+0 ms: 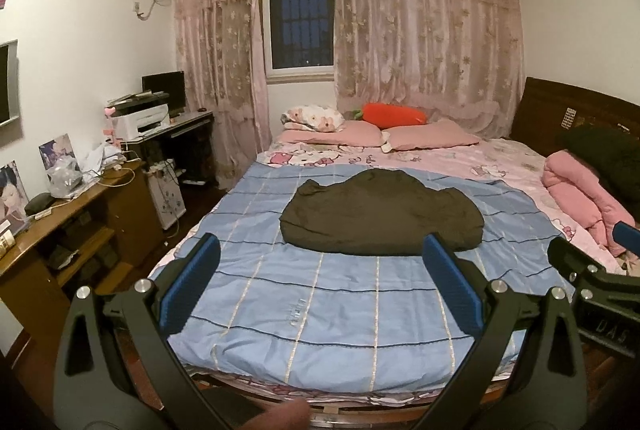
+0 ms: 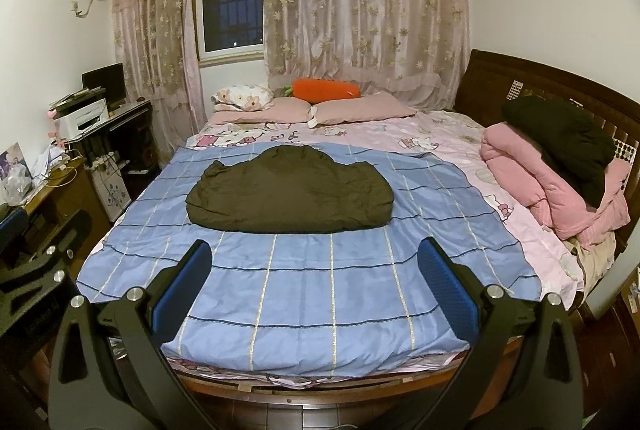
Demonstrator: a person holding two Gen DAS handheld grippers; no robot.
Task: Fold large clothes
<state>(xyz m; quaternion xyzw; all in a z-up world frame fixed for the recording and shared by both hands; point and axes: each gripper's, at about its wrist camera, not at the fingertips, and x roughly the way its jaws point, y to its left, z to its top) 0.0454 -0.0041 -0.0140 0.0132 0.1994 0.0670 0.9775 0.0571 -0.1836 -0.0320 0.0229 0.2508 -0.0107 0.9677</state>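
Both jaws are hanging spread and empty at the bed's point(image 2: 496, 282) foot, well short of the garment point(image 2: 290, 192), which is lying bundled mid-sheet point(image 2: 304, 294), reachable from either side.

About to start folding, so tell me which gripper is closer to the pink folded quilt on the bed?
Right. The right gripper hovers open over the bed's foot, on the pink folded quilt's side; the left gripper, also open, is farther away.
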